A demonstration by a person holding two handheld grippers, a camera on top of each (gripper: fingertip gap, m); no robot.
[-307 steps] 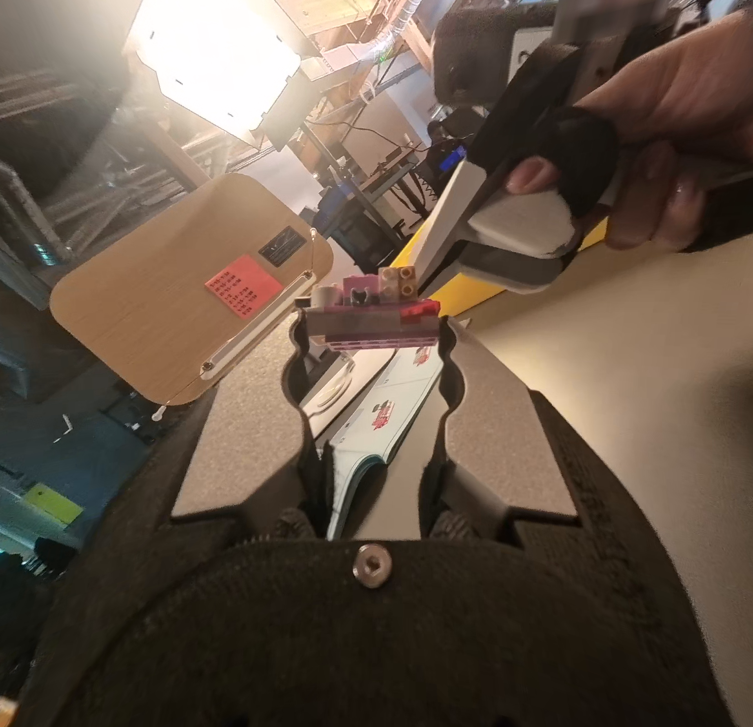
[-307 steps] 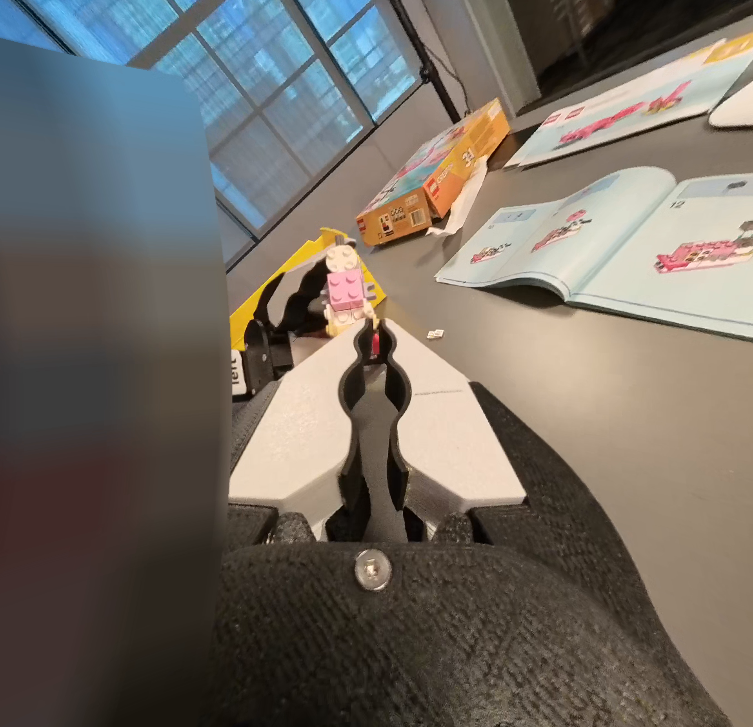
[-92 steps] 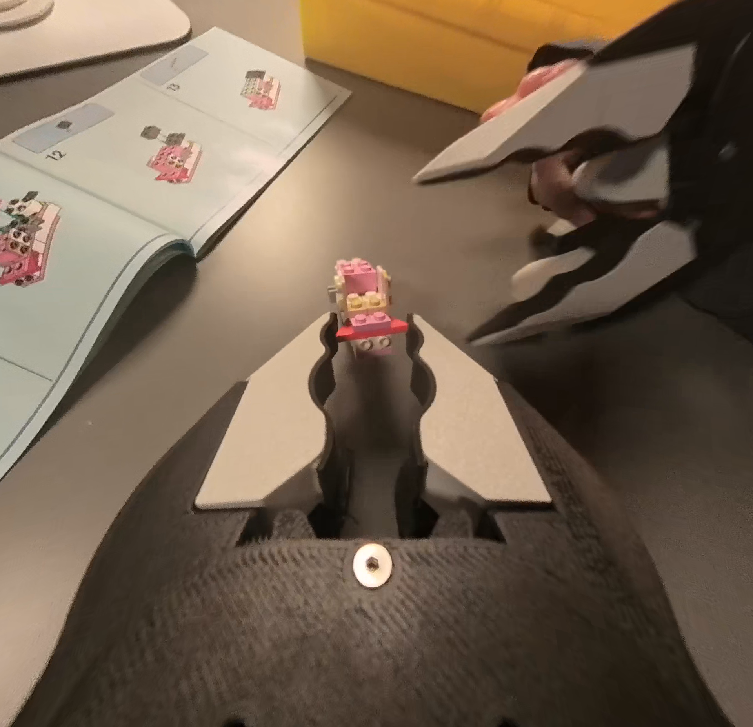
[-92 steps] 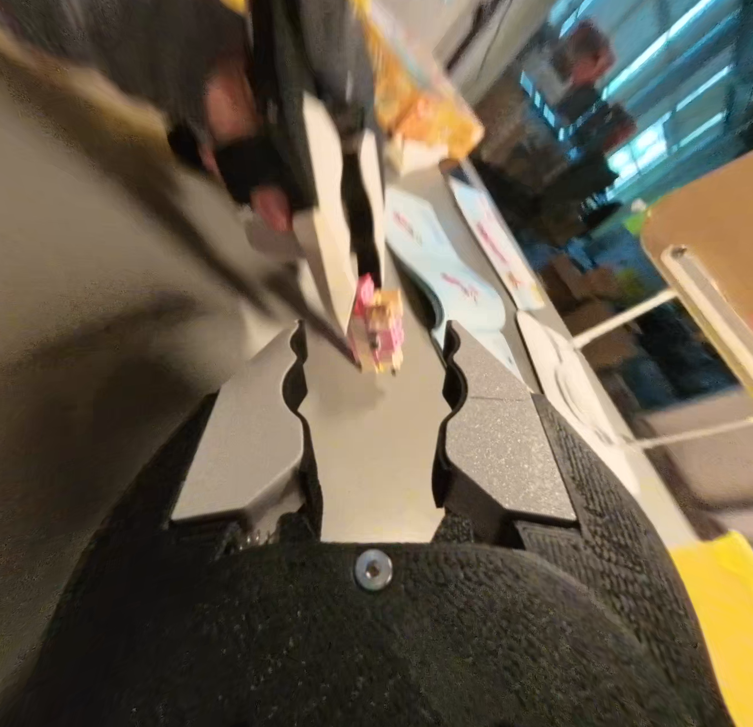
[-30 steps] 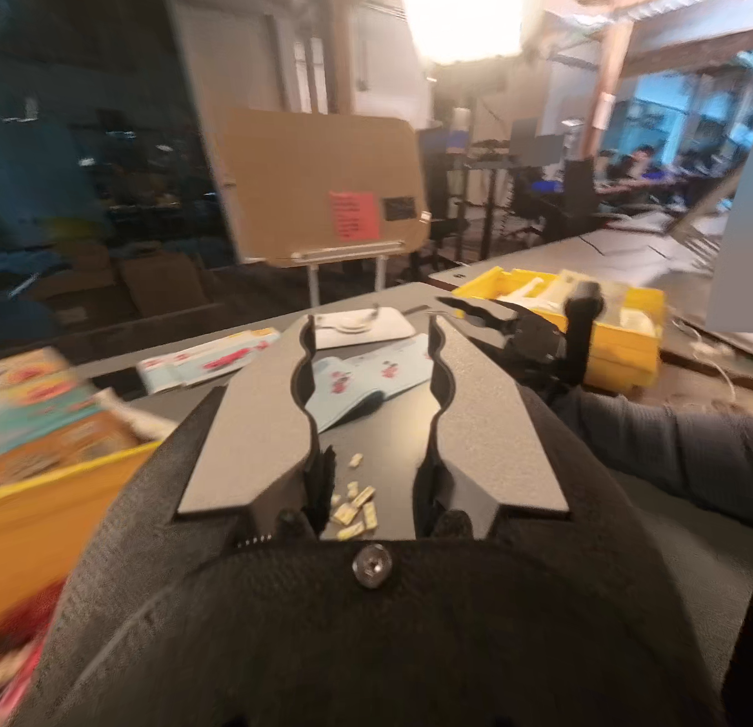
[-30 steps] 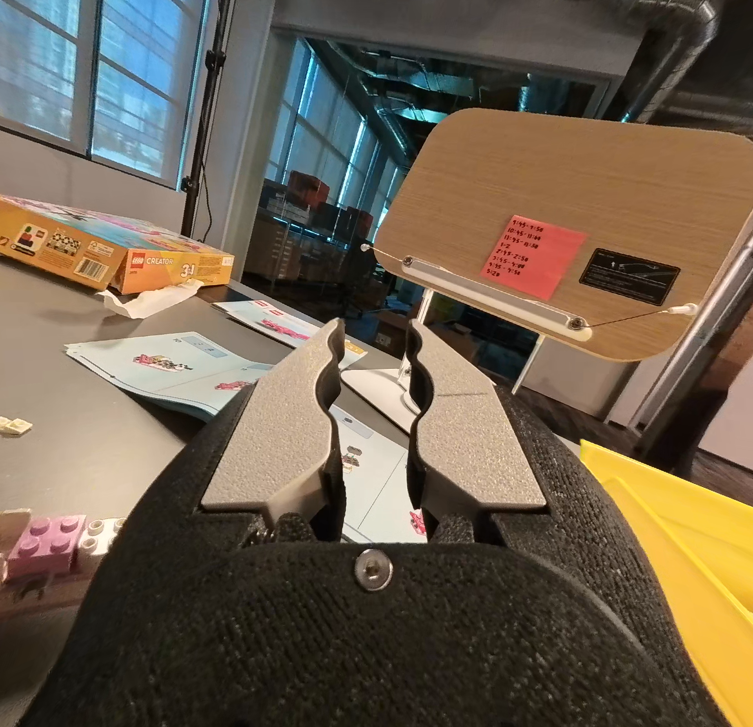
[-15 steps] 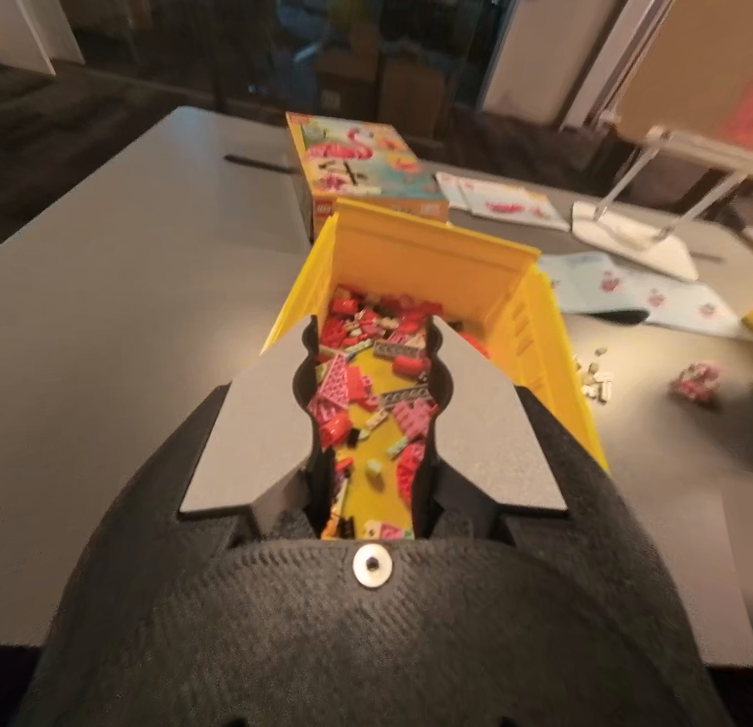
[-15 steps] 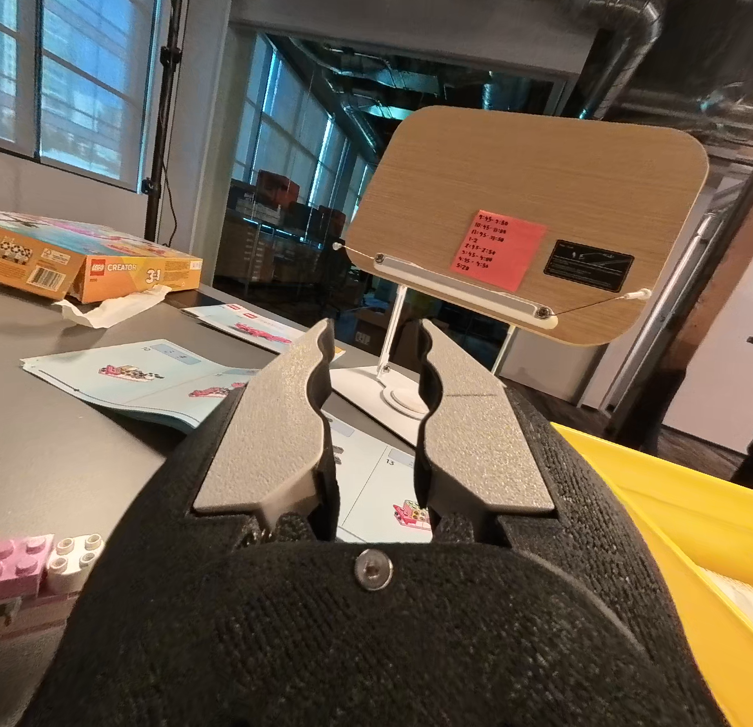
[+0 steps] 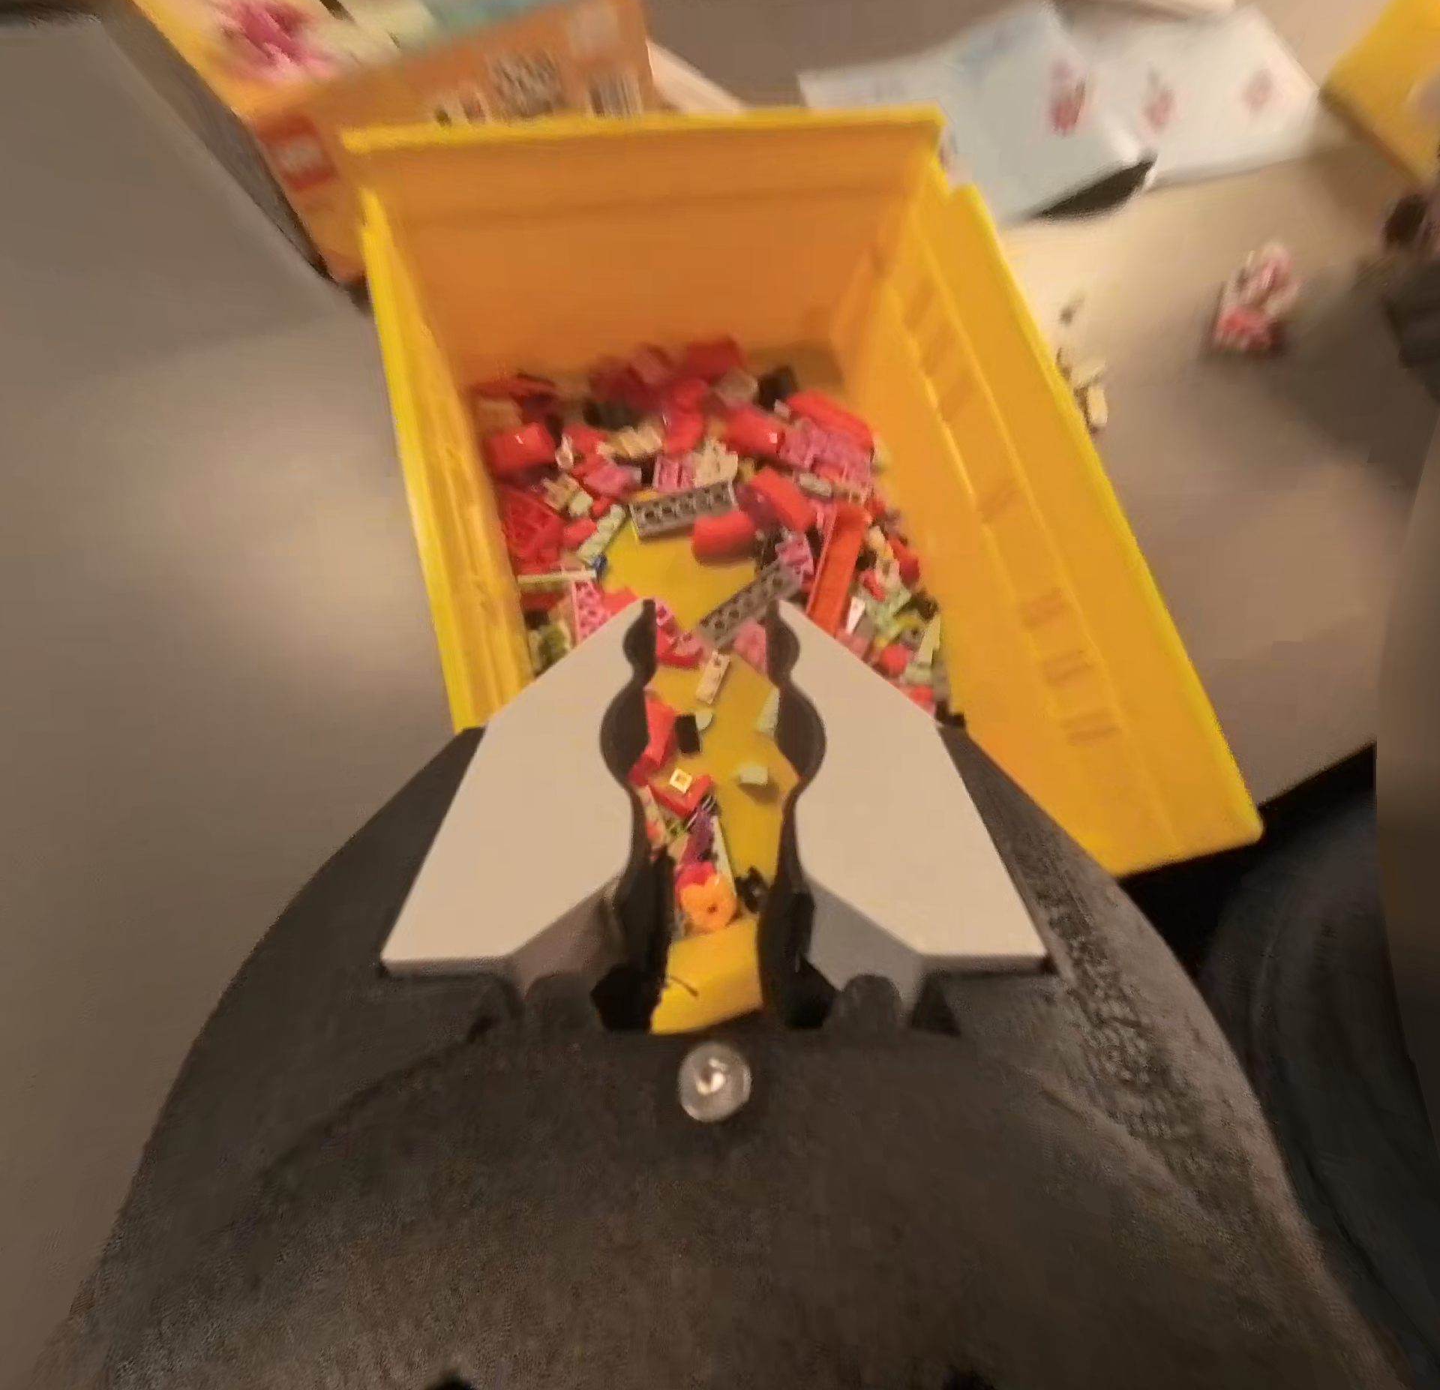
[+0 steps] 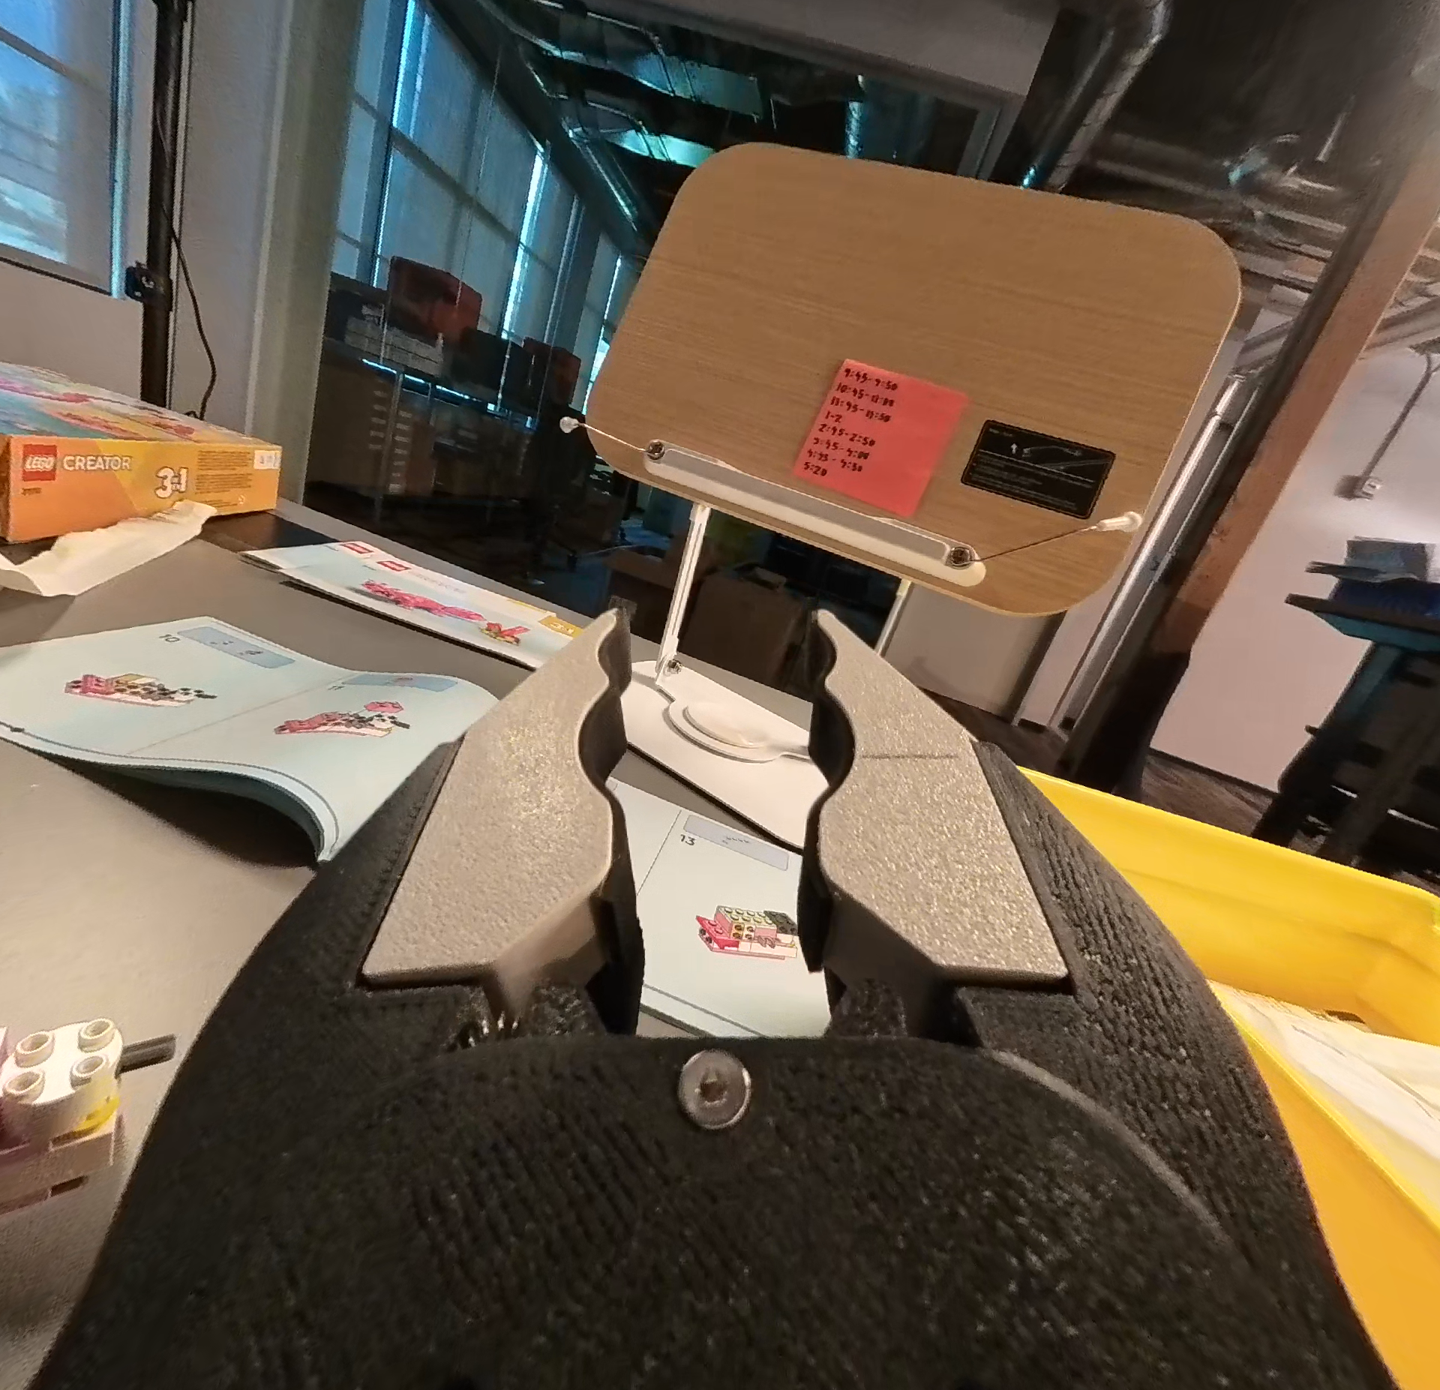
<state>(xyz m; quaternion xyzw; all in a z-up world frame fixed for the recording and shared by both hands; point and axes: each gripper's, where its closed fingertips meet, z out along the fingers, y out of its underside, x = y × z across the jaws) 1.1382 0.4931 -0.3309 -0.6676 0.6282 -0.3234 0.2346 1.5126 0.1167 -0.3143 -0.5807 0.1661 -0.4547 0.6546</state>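
My left gripper (image 9: 713, 608) hangs over a yellow bin (image 9: 639, 207) filled with loose red, pink and grey bricks (image 9: 686, 448). Its jaws stand partly apart and nothing is between the pads; a grey holed beam (image 9: 752, 600) lies in the bin just beyond the tips. My right gripper (image 10: 717, 635) is open and empty, low over an open instruction booklet (image 10: 218, 698), and points at a wooden book stand (image 10: 896, 324). A small pink and white brick assembly (image 10: 54, 1103) rests on the table at its lower left; it also shows in the left wrist view (image 9: 1254, 300).
A toy set box (image 10: 117, 472) lies at the far left of the grey table, with a second booklet (image 10: 413, 581) behind the open one. Another yellow bin (image 10: 1278, 924) stands at the right gripper's right. Small loose bricks (image 9: 1087, 374) lie beside the first bin. The gap from one gripper's tips to the other's is roughly 55 cm.
My left gripper swung from the room down over the brick bin and came closer to it, its jaws narrowing. My right gripper's jaws widened while it stayed aimed at the stand.
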